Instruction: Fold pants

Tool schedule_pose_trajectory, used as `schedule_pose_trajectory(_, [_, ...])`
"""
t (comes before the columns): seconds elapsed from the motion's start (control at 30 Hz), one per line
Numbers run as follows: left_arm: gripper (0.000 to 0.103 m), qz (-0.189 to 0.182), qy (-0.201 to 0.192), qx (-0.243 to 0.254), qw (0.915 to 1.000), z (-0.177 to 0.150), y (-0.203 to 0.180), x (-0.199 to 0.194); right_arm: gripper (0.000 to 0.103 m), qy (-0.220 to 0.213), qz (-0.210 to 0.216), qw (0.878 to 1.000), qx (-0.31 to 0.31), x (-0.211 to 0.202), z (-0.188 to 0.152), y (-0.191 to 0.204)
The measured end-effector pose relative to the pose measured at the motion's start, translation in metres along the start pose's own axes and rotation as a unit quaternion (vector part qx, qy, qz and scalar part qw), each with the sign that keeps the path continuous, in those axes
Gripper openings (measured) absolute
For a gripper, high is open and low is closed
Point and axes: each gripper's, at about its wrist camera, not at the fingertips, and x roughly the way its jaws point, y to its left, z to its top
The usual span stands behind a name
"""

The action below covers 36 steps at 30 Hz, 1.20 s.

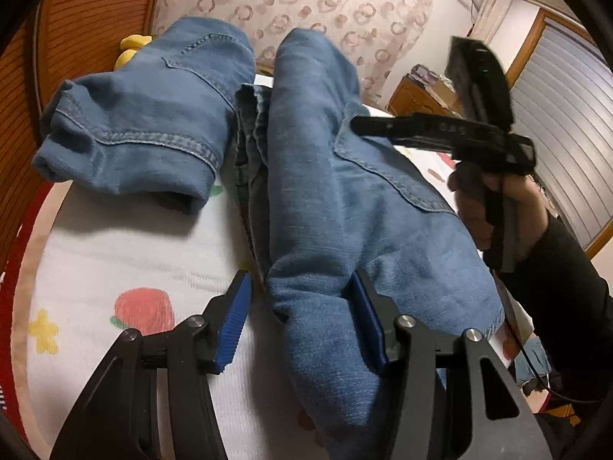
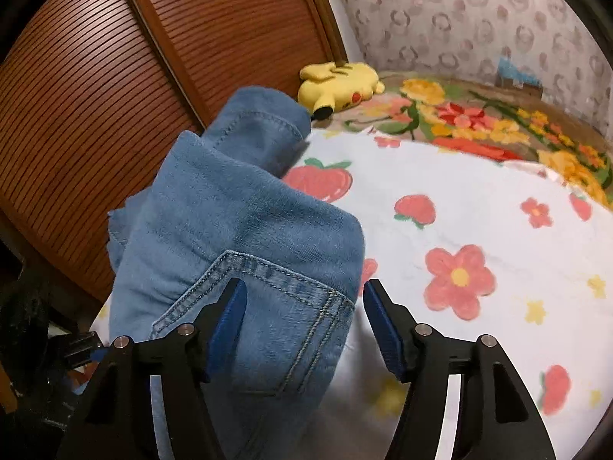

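Now both grippers' fingers (image 1: 302,318) (image 2: 302,322) spread apart over the jeans (image 1: 345,191) (nothing clamped).

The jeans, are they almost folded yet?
Not yet. The jeans lie in two rumpled humps on the strawberry blanket, so maybe one rough fold is done. The left tongs are open, straddling the near end; the right tongs are open over a back pocket. Neat folding is left.

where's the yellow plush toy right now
In the right wrist view the plush toy lies at the bed's far edge, beside the wooden panel, just beyond the jeans.
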Motion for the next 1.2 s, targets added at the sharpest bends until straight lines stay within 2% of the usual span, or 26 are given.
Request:
schedule_pose_trajectory(0.23, [0.049,-0.007,0.0,-0.007,0.9999,0.002,-0.002,0.002,0.067,0.001,0.044,0.999,0.025,0.007,-0.003,-0.018])
schedule_pose_trajectory(0.3, [0.047,-0.006,-0.002,-0.005,1.0,0.0,-0.003,0.002,0.062,0.005,0.056,0.998,0.029,0.007,-0.004,-0.019])
schedule_pose_trajectory(0.37, [0.042,-0.004,-0.005,-0.005,1.0,0.003,-0.001,0.0,0.054,0.006,0.061,0.998,0.03,0.009,-0.002,-0.021])
schedule_pose_trajectory(0.43, [0.037,-0.002,-0.009,-0.003,1.0,0.004,0.002,-0.002,0.027,0.003,0.078,0.997,0.026,0.004,0.001,-0.022])
schedule_pose_trajectory(0.5, [0.027,0.001,-0.015,-0.002,0.9999,0.005,0.004,-0.005,0.019,-0.002,0.086,0.996,0.019,-0.004,0.004,-0.018])
schedule_pose_trajectory(0.63, [0.011,-0.023,-0.028,-0.009,0.9993,0.003,0.006,-0.016,0.016,-0.037,0.086,0.995,-0.028,-0.039,0.016,0.013])
schedule_pose_trajectory(0.77, [0.011,-0.034,-0.043,-0.004,0.9985,0.004,0.001,-0.028,0.015,-0.065,0.094,0.989,-0.09,-0.077,0.03,0.059])
schedule_pose_trajectory(0.9, [0.01,-0.039,-0.078,-0.003,0.9962,0.013,0.0,-0.049,0.015,-0.083,0.095,0.982,-0.142,-0.102,0.05,0.102])
schedule_pose_trajectory(1.07, [0.01,-0.031,-0.134,-0.004,0.9904,0.033,0.015,-0.093,0.015,-0.099,0.095,0.973,-0.184,-0.118,0.087,0.147])
schedule_pose_trajectory(1.2, [0.01,-0.017,-0.171,-0.01,0.9851,0.044,0.034,-0.123,0.015,-0.109,0.101,0.962,-0.23,-0.122,0.114,0.192])
